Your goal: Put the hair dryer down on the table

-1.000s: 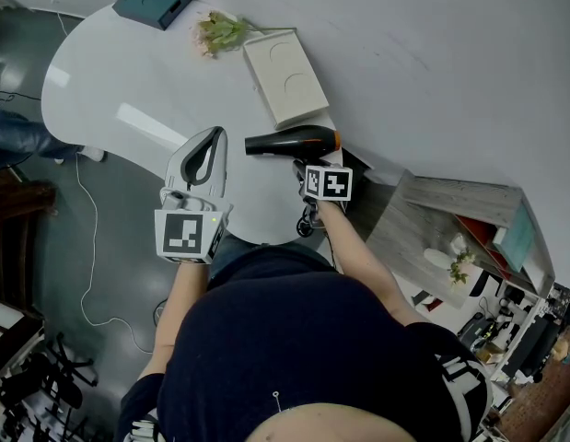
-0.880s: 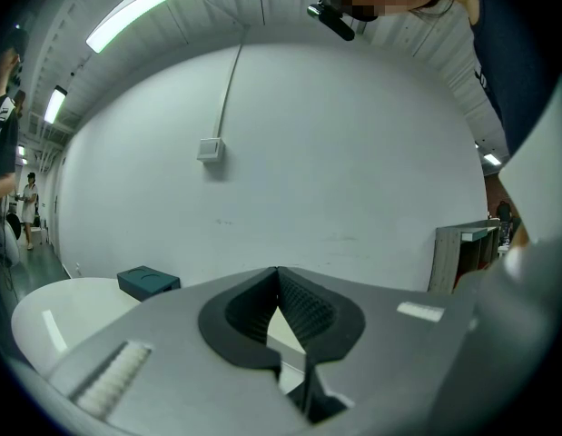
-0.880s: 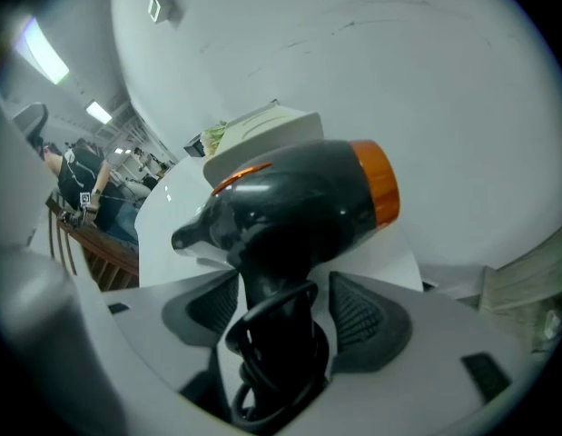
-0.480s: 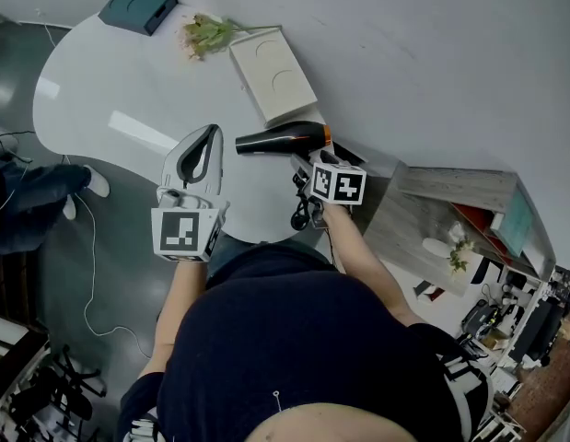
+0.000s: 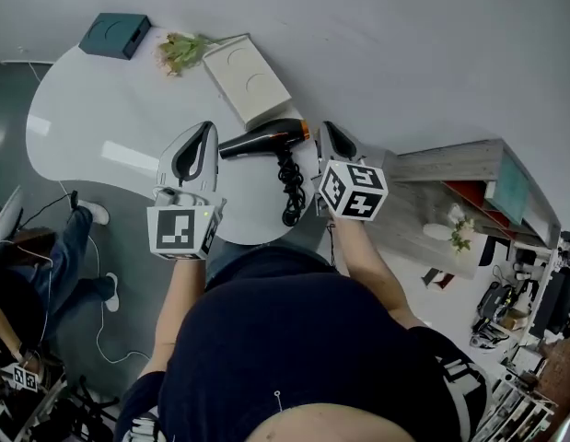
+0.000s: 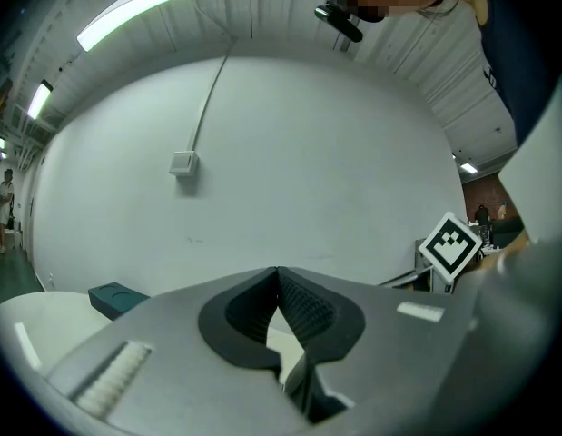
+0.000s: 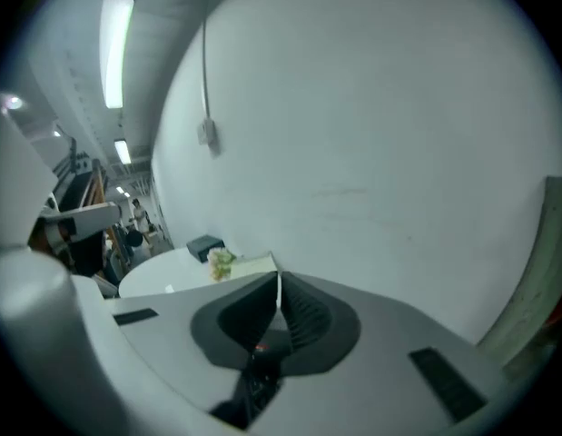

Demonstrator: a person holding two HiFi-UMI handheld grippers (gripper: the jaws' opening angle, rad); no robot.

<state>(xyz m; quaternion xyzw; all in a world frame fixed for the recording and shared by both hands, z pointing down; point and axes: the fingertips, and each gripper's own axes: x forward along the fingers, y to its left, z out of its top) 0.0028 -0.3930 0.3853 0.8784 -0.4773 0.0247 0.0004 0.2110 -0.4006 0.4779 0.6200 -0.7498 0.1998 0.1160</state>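
Since a second ago the right gripper (image 5: pixel 327 130) has let go of the hair dryer (image 5: pixel 266 141) and swung off to its right. The dryer, which was held up by its handle, now lies on its side on the white tabletop (image 5: pixel 100 109). It sits just left of the right gripper's fingers, with its black nozzle pointing toward the left gripper (image 5: pixel 208 129) and its orange back end nearest the right one. Its black cord (image 5: pixel 289 187) trails in a loose coil toward the person, between the two grippers. In the right gripper view the fingers (image 7: pixel 303 321) are closing, their tips already touching, and nothing is caught between them. The left gripper view shows its fingers (image 6: pixel 308 307) closed tip to tip as well, and empty; this gripper hangs just left of the nozzle without touching it. Beyond the fingers, farther across the tabletop, a flat beige box (image 5: pixel 246 81), a small bunch of flowers (image 5: pixel 179 52) and a dark teal box (image 5: pixel 110 35) stand well clear of the dryer. By the look of things the task is essentially done: the dryer rests on the tabletop with no gripper on it. What is left, at most, is drawing both grippers back without snagging the cord.
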